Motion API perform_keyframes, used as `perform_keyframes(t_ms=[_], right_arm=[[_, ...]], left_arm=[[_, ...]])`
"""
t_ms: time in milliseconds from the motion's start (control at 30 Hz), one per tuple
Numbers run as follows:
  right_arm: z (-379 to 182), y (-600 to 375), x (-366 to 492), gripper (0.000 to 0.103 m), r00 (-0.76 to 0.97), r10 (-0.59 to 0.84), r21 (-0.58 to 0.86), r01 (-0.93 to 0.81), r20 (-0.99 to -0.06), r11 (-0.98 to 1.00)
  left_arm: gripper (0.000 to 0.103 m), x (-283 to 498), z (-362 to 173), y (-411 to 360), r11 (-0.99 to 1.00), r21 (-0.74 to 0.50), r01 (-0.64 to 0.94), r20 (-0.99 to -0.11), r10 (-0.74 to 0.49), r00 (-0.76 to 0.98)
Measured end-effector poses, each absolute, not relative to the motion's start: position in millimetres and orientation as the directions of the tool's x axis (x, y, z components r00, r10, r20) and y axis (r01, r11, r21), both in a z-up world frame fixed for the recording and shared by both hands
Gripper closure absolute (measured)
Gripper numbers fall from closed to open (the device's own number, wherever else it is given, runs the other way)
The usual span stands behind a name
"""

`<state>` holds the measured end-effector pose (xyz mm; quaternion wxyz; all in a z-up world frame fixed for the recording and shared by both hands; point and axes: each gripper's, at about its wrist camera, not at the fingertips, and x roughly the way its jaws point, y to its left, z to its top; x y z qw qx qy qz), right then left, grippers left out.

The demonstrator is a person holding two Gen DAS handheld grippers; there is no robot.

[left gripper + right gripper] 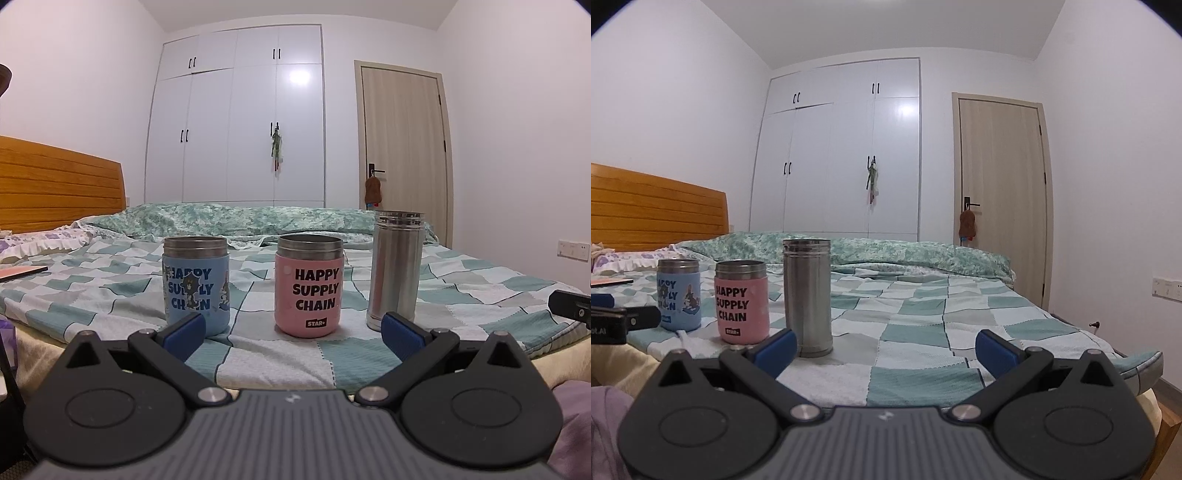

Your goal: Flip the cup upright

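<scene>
Only the right wrist view shows the floor (1169, 387).

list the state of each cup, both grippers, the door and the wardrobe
blue cup: upright on the bed, text right way up
pink cup: upright, between the other two
steel cup: upright, tallest, apart from the pink cup
left gripper: open, holding nothing
right gripper: open, holding nothing
door: shut
wardrobe: doors shut

Dim, even indoor light, glare on wardrobe (299, 77), fisheye-bent edges
</scene>
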<state>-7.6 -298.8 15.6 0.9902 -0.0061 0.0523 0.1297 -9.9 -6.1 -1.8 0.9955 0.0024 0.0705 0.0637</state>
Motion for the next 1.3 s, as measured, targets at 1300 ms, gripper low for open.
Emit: perform_keyframes(t_ms=[1300], right_arm=[[15.4, -298.2, -7.7, 0.0, 0.961, 0.256, -0.001, -0.258, -0.103, 0.966]], left_arm=[[0.0, -10.8, -0.5, -6.5, 0.993, 0.012, -0.117, -0.139, 0.117, 0.983]])
